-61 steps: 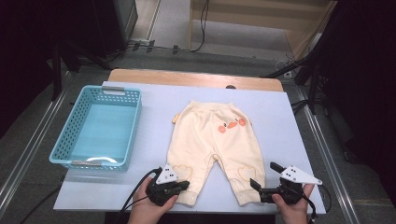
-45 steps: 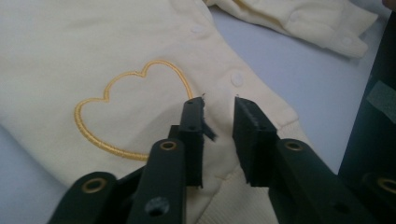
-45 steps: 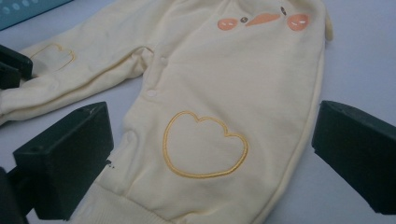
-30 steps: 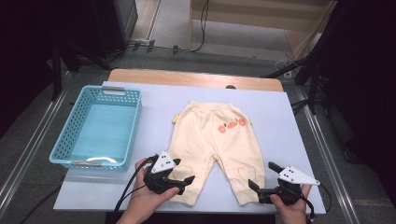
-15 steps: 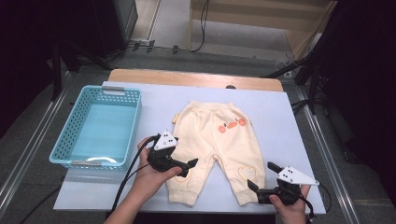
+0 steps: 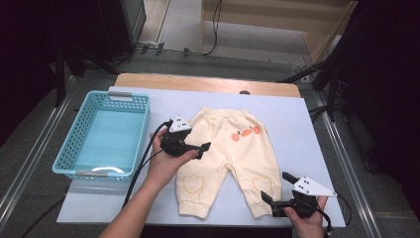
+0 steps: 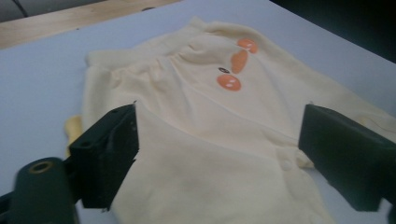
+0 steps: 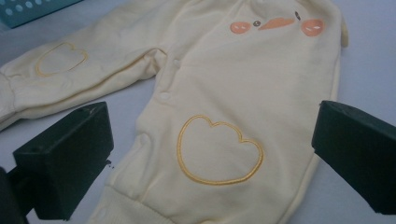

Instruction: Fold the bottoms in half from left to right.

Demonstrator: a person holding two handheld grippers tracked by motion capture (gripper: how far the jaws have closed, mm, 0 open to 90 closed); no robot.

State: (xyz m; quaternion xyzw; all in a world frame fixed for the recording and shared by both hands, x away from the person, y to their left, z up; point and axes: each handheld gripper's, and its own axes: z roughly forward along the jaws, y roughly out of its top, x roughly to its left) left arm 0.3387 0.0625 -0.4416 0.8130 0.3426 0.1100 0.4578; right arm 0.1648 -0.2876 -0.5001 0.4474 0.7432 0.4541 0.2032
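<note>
Left gripper (image 6: 198, 148) open, jaws just narrowing, over cream baby trousers (image 6: 233, 158); right gripper (image 6: 273, 194) open at near-right leg

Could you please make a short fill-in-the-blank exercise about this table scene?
1. The pale yellow trousers lie flat on the ___ table.
2. Left of them stands a ___ basket.
3. Each knee carries a stitched ___ outline.
4. The jaws of the left gripper stand ___.

Missing words: white; blue; heart; open
</note>
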